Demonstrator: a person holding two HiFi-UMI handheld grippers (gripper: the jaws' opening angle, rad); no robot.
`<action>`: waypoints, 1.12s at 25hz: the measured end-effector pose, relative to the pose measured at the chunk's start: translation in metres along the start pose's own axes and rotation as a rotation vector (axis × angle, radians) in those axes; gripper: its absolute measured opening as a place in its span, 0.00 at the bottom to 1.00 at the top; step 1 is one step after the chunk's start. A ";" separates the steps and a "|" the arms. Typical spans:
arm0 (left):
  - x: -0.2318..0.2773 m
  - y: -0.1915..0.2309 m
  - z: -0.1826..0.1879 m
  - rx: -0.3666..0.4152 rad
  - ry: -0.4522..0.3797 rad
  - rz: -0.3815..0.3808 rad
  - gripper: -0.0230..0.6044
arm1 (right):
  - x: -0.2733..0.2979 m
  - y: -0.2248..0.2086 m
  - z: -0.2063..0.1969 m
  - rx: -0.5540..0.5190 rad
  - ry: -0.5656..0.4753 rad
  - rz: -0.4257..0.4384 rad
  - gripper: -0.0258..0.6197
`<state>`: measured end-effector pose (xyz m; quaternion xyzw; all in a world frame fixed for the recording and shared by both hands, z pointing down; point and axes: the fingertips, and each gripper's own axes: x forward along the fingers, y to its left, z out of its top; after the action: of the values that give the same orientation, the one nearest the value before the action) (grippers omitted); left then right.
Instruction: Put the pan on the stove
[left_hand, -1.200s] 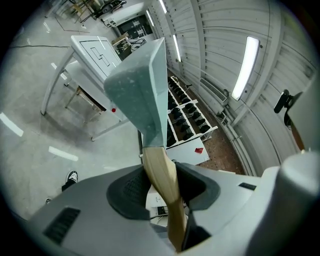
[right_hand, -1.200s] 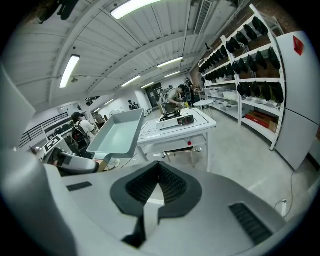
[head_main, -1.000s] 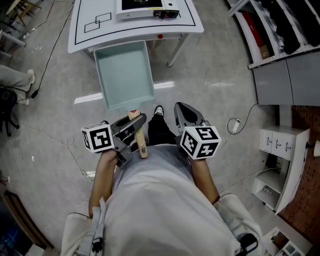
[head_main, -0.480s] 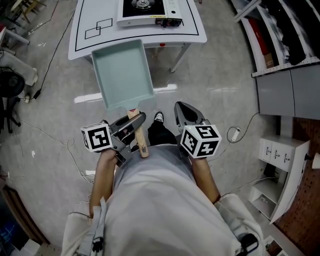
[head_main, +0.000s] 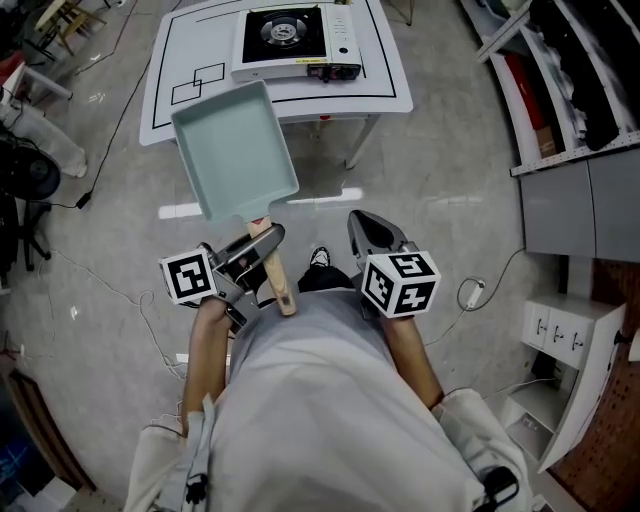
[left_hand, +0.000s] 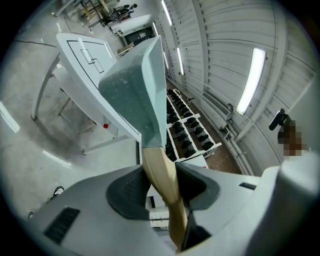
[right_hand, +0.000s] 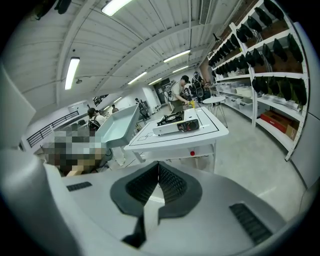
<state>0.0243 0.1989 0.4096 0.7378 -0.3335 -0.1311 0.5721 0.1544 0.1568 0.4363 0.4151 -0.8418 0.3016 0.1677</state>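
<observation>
A grey floor (head_main: 440, 150) fills the head view, and a white table (head_main: 390, 70) marked with black lines stands at its top. The person's torso (head_main: 320, 400) takes up the lower middle. The pan (head_main: 233, 150), a pale green rectangular one, hangs in the air above the floor in front of the table. In this view its far corner overlaps the table's near left edge. It is apart from the stove (head_main: 290, 40), which sits on the table. The left gripper (head_main: 255, 245) has its jaws clamped on the pan's wooden handle (head_main: 278, 280), which runs back between the pads toward the person. The right gripper (head_main: 360, 222) is held beside it, just right of the handle. Its jaws are pressed together at the tips with nothing between them.
</observation>
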 end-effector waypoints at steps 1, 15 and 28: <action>0.003 0.000 0.005 -0.003 -0.008 -0.001 0.28 | 0.003 -0.004 0.003 -0.003 0.003 0.004 0.06; 0.049 0.001 0.035 0.015 -0.066 0.029 0.28 | 0.030 -0.059 0.029 -0.024 0.031 0.046 0.06; 0.076 -0.010 0.046 0.019 -0.036 0.021 0.28 | 0.035 -0.080 0.029 0.009 0.049 0.042 0.06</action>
<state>0.0577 0.1166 0.4007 0.7370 -0.3528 -0.1353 0.5604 0.1964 0.0789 0.4626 0.3907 -0.8445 0.3189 0.1800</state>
